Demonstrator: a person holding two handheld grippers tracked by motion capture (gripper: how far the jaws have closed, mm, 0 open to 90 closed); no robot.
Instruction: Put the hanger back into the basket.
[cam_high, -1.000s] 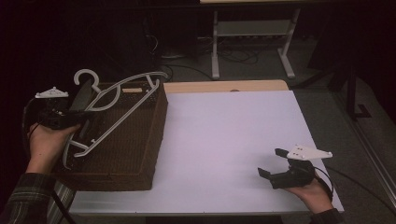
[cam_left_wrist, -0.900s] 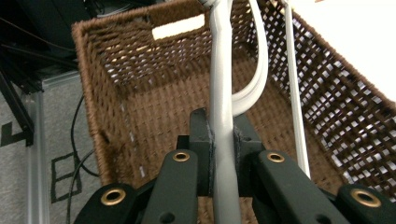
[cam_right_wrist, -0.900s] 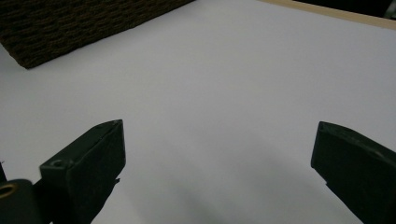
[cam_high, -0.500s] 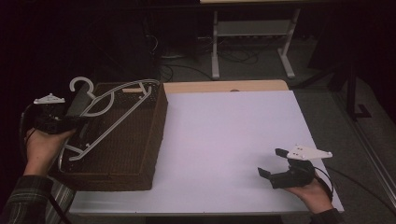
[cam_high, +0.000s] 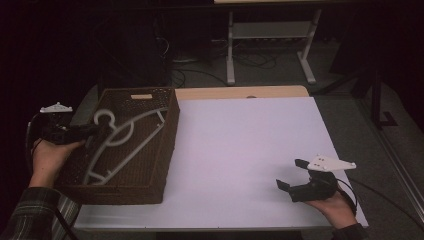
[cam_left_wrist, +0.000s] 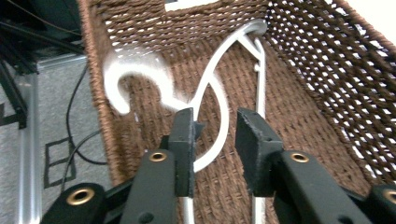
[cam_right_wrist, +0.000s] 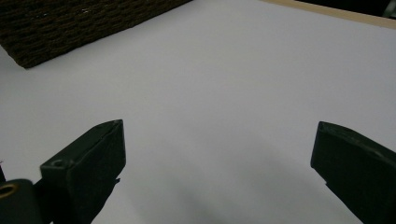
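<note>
A: High view, left gripper (cam_high: 95, 134)?
B: At frame left, over the basket (cam_high: 150, 187) rim; jaws had just been opening. White hanger (cam_high: 120, 145) lay inside the basket.
A: Left gripper view?
B: Jaws slightly parted, straddling the hanger's (cam_left_wrist: 212, 88) curved arm, pads apparently clear of it.
A: Right gripper (cam_high: 292, 175)?
B: Lower right, spread wide, holding nothing, above the white table (cam_high: 240, 145); basket corner (cam_right_wrist: 70, 23) upper left in its own view.

I see a dark room behind, a bright white counter (cam_high: 240, 145), and my close views look soft and blurry.
</note>
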